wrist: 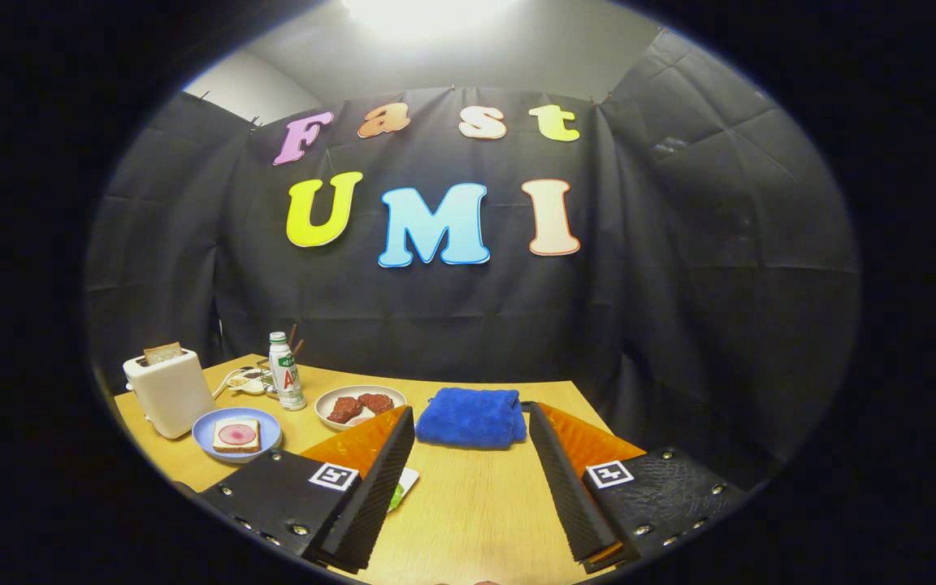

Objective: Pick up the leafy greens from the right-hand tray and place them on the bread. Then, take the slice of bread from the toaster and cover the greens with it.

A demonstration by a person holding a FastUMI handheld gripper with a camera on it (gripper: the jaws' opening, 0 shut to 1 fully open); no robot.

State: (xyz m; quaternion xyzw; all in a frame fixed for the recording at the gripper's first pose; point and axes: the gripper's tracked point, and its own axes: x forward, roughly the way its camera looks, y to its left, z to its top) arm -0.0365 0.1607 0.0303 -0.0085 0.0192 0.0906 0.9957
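Note:
My gripper point(472, 418) stands open above the wooden table point(476, 504), with nothing between its fingers. A bit of leafy greens point(395, 496) on a white tray point(407, 481) peeks out from behind the left finger point(374, 487). Far to the left, a blue plate point(206, 431) carries a slice of bread point(236, 435) topped with a pink round slice. Behind that plate stands a white toaster point(169, 392) with a slice of bread point(162, 353) sticking up from its slot.
A folded blue cloth point(470, 418) lies just beyond the fingertips. A white plate point(330, 398) with two dark red pieces sits left of it. A small bottle point(285, 372) and a power strip point(244, 380) stand near the toaster. The table's far edge meets the black wall.

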